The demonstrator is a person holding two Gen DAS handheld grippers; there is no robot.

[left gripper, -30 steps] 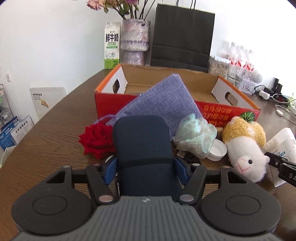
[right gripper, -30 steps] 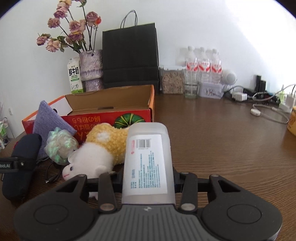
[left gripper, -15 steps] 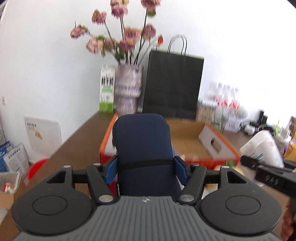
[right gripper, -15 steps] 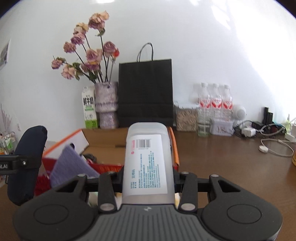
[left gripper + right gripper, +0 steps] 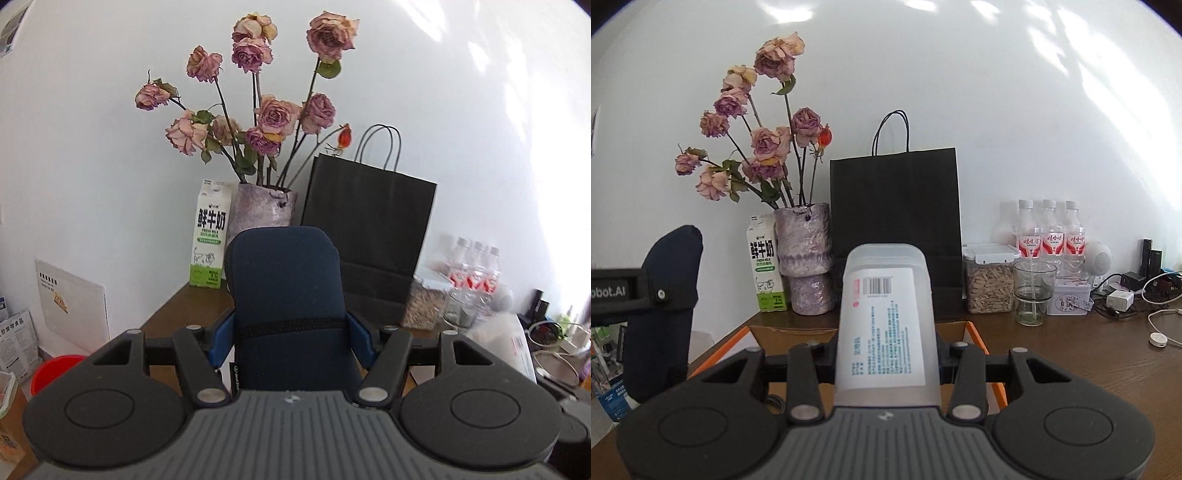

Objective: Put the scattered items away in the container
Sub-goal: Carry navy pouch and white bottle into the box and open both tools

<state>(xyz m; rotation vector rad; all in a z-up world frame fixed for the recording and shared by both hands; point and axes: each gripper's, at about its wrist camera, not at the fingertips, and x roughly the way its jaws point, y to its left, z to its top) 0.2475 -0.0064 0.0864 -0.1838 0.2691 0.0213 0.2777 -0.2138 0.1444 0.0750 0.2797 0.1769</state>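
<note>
With the left gripper (image 5: 291, 328) clamped on the soft dark-blue zipped pouch (image 5: 288, 295) and the right gripper (image 5: 886, 363) clamped on the frosted plastic labelled bottle (image 5: 886, 317), carry both above the orange-edged cardboard box (image 5: 975, 332) ahead, lower inside, then release

A navy soft case (image 5: 286, 295) and a translucent labelled bottle (image 5: 886, 321) are held above the orange-edged cardboard box (image 5: 975, 332).
</note>
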